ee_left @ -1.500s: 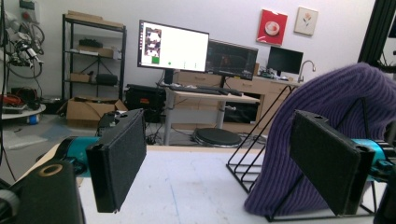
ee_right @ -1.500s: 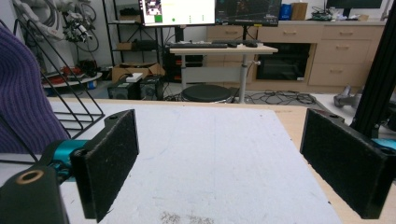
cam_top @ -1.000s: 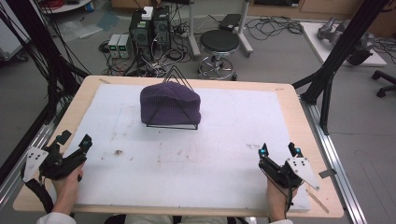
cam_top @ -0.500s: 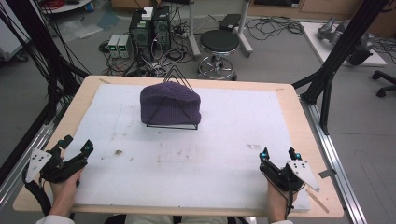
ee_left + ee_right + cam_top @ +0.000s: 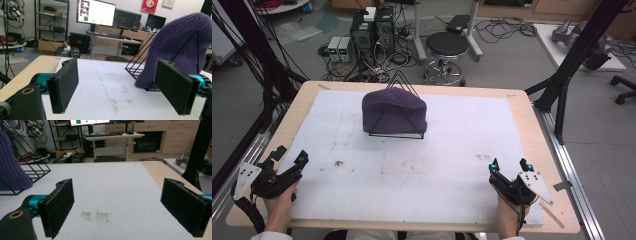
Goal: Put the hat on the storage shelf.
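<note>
A purple knit beanie [image 5: 394, 111] is draped over a black wire stand [image 5: 396, 134] at the back middle of the white mat [image 5: 422, 170]. My left gripper [image 5: 290, 158] rests at the mat's near left corner, open, nothing between its pads [image 5: 63, 83]. My right gripper [image 5: 509, 166] sits near the front right, also open and empty, pads [image 5: 58, 205] wide apart. From the left gripper view the beanie [image 5: 175, 47] and stand [image 5: 140, 67] rise ahead on the right. In the right gripper view the beanie [image 5: 10, 167] shows at the far left edge.
The mat lies on a wooden table [image 5: 532, 120] with black frame posts at both sides [image 5: 577, 60]. Beyond the far edge stand a round stool [image 5: 447, 47] and computer boxes with cables [image 5: 372, 30]. Small dark smudges [image 5: 337, 163] mark the mat.
My left gripper has drifted slightly down and left toward the near edge. The right gripper and the beanie have stayed put.
</note>
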Demonstrator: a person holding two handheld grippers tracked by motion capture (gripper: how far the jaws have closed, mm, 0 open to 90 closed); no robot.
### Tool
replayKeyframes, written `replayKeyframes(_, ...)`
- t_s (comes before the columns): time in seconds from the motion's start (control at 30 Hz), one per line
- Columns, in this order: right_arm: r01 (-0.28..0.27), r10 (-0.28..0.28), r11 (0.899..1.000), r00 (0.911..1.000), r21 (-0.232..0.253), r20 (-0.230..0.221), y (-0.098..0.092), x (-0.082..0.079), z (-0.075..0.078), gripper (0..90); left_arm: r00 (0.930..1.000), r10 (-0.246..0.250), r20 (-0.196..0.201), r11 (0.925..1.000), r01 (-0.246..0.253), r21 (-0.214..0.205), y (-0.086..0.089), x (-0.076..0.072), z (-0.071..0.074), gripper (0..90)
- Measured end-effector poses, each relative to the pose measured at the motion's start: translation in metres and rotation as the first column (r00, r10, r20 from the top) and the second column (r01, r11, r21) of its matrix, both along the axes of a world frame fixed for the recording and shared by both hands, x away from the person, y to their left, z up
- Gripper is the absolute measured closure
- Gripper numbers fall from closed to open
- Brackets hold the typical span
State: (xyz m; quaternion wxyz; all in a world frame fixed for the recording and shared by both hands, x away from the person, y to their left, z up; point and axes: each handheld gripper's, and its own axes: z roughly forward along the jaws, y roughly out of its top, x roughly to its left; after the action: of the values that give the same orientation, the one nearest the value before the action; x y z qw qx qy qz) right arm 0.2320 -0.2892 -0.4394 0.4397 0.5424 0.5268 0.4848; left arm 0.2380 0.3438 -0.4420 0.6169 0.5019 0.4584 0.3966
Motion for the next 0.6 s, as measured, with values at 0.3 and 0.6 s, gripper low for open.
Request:
replayKeyframes(0.3, 0.003, -0.003, 1.000, 1.0000, 0.004, -0.001, 0.0000, -0.0006, 0.0001, 10.7, 0.9999, -0.016, -0.003, 0.9998, 0.016, -0.008, -0.0020, 0.0008, -0.0004, 20.3)
replayKeyframes(0.6, -0.002, 0.002, 1.000, 1.0000, 0.005, -0.004, -0.0004, -0.0003, -0.0002, 10.7, 0.9997, -0.025, -0.007, 0.9996, 0.025, -0.011, -0.0026, 0.0016, -0.0008, 20.4)
